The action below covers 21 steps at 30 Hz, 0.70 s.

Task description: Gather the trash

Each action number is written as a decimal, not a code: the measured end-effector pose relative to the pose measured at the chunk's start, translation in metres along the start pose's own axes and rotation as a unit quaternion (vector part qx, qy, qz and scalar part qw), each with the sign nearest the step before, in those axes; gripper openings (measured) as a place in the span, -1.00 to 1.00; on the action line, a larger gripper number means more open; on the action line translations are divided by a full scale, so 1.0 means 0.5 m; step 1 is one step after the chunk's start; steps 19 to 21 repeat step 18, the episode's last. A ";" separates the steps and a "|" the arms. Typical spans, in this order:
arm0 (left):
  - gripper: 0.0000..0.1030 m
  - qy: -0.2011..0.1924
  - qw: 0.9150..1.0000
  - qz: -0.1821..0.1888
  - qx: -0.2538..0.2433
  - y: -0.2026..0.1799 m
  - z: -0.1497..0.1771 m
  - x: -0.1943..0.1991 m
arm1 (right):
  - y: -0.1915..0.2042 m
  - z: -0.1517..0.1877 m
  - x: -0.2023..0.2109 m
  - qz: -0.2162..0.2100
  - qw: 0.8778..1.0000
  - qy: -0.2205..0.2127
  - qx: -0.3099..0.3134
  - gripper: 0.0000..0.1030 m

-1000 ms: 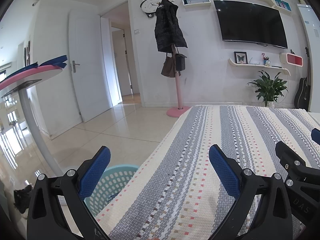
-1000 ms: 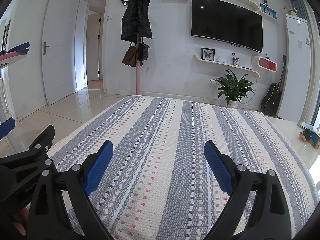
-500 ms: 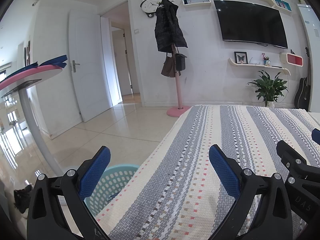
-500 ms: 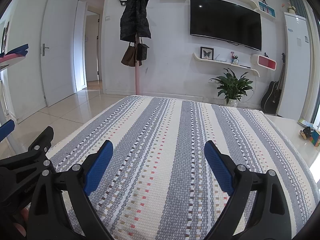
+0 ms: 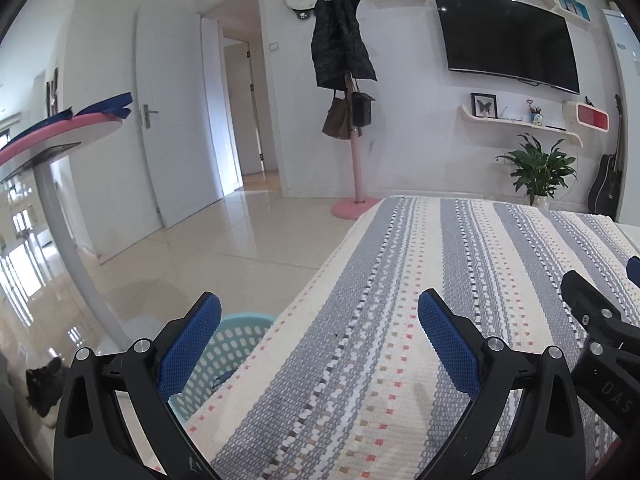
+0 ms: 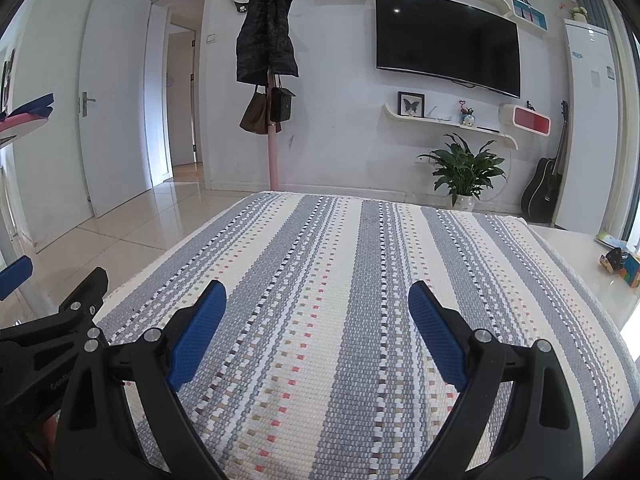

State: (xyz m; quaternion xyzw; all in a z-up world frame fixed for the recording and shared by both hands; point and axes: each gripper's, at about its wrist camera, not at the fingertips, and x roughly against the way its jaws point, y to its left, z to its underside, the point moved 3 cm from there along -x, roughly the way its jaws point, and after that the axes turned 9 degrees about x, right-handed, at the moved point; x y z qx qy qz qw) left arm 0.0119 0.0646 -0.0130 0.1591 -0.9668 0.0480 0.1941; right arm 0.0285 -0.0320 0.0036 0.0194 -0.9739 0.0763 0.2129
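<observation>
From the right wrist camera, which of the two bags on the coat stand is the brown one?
The left bag is brown; the bag beside it on the coat stand is black and hangs slightly higher.

"DAS" on right gripper (image 5: 600, 364) body

Both wrist cameras riding low over the striped cloth (image 5: 460, 320), facing the TV (image 6: 448, 40) wall, left view sitting leftward, sharing cloth, coat rack (image 5: 354, 148).
</observation>
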 end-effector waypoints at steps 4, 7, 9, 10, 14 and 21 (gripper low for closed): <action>0.85 0.003 1.000 -0.005 -0.004 -0.001 0.000 -0.001 | -0.002 0.000 0.002 0.005 1.000 -0.001 -0.004 0.71; 0.85 -0.002 1.000 -0.007 -0.021 -0.014 0.000 0.000 | -0.004 0.000 0.007 0.008 1.000 -0.003 -0.009 0.71; 0.86 -0.010 0.999 -0.006 -0.032 -0.023 0.002 0.006 | -0.009 -0.001 0.010 0.020 1.000 -0.002 -0.009 0.71; 0.86 -0.009 0.999 -0.001 -0.033 -0.025 0.000 0.006 | -0.015 -0.001 0.010 0.023 1.000 0.003 -0.011 0.71; 0.86 0.005 1.000 0.011 -0.020 -0.015 0.000 -0.001 | -0.035 0.010 0.012 0.038 0.999 0.021 -0.015 0.71; 0.86 0.016 1.000 0.024 -0.009 -0.008 0.000 -0.009 | -0.046 0.017 0.015 0.048 0.998 0.029 -0.020 0.71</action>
